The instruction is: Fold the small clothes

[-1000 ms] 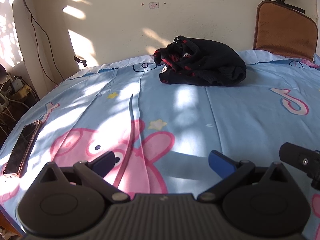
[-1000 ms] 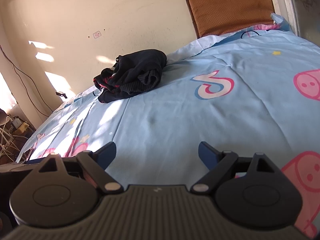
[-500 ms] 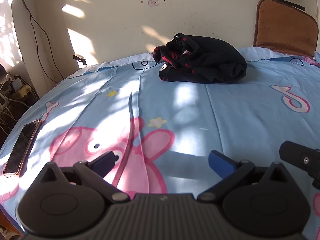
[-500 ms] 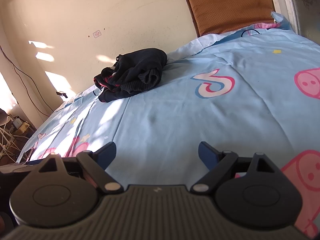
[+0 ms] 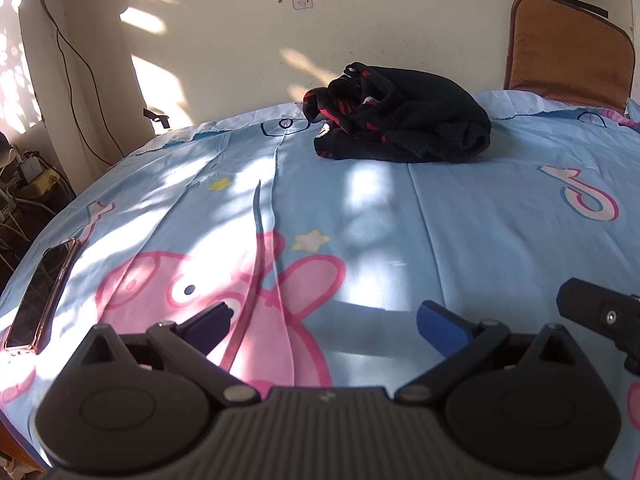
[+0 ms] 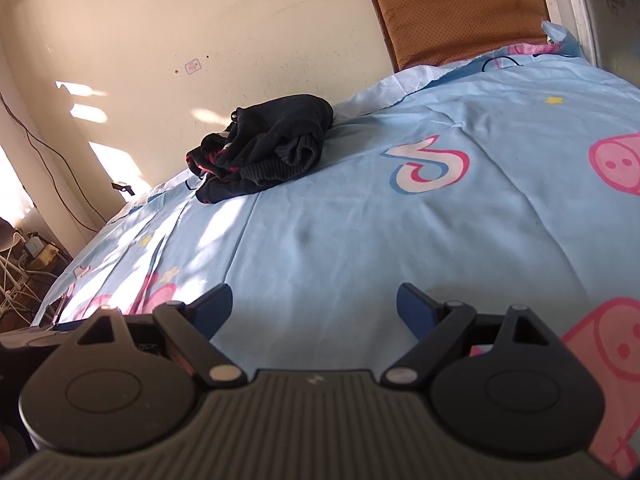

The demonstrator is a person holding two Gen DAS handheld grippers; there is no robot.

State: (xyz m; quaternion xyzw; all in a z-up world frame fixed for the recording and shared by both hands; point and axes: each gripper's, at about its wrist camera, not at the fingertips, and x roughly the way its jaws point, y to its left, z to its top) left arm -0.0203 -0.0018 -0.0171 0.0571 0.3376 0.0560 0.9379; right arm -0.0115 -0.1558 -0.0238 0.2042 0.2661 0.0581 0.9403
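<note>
While the black-and-red clothes (image 5: 402, 118) lie bunched near the bed's (image 5: 480, 220) far edge, both claws, left (image 5: 324, 322) and right (image 6: 314, 306), gape wide, empty.

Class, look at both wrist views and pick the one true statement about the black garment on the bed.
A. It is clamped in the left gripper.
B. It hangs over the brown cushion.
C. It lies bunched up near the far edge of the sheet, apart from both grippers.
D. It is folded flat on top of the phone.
C: the black garment sits crumpled on the blue sheet near the wall, while the left gripper and right gripper are open and empty, well short of it.
</note>
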